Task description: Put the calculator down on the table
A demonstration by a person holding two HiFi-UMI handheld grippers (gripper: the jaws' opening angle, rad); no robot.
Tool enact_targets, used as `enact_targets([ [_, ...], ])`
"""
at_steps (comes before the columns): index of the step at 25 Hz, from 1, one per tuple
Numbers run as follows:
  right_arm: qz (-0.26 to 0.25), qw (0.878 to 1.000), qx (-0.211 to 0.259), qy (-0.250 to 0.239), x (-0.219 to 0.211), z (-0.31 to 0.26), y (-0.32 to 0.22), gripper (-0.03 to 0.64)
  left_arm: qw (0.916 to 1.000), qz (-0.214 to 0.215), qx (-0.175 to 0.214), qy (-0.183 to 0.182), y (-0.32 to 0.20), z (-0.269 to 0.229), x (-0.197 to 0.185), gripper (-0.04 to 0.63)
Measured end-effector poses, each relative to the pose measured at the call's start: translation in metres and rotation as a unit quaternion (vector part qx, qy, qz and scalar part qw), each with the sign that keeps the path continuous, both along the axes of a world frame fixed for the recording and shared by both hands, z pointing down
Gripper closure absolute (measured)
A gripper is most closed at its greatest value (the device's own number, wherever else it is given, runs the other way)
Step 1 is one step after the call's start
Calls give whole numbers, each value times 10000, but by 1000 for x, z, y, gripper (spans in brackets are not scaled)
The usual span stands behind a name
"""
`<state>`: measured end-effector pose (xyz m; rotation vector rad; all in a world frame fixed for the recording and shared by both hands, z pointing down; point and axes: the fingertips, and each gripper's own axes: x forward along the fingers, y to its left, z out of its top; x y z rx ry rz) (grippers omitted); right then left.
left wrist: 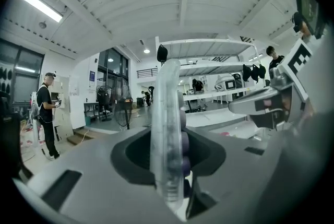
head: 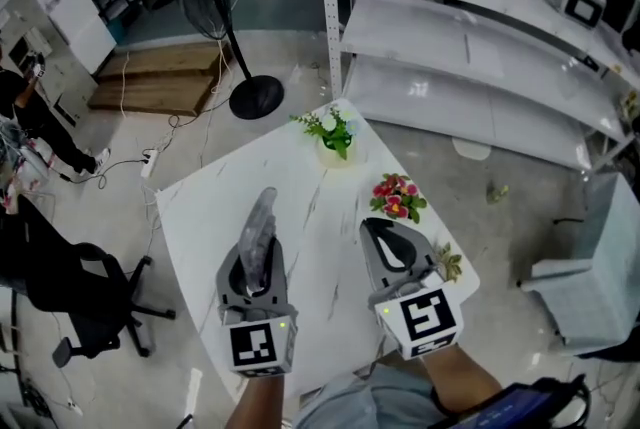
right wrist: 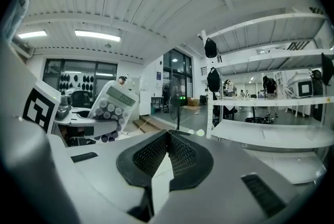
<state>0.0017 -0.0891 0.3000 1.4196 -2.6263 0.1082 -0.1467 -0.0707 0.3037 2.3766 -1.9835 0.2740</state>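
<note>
Inside the left tool (head: pixel 258 262), the calculator (head: pixel 262 219) stands clamped edgewise.

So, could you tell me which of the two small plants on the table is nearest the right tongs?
The plant with red and pink flowers, just beyond the right tongs; the green-leaved plant stands much farther off.

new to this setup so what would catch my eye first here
A calculator stands on edge, clamped in the left gripper over the white table. The right gripper beside it is shut and empty. A green plant and red flowers sit farther along the table.
</note>
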Motion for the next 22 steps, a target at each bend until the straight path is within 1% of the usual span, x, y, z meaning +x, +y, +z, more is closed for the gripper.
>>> enact_targets([
  [5, -30, 9998, -189, -3, 12, 18, -11, 598, 9995, 73, -298, 9, -8, 31, 17, 462],
  [12, -95, 9989, -463, 38, 23, 43, -26, 598, 9977, 59, -679, -53, -17, 77, 29, 462],
  [17, -199, 9973, -699, 67, 24, 63, -31, 598, 9946, 72, -1029, -109, -19, 111, 35, 462],
  [22, -271, 9953, -925, 109, 25, 84, -35, 598, 9891, 94, -1462, -133, -16, 152, 41, 463],
])
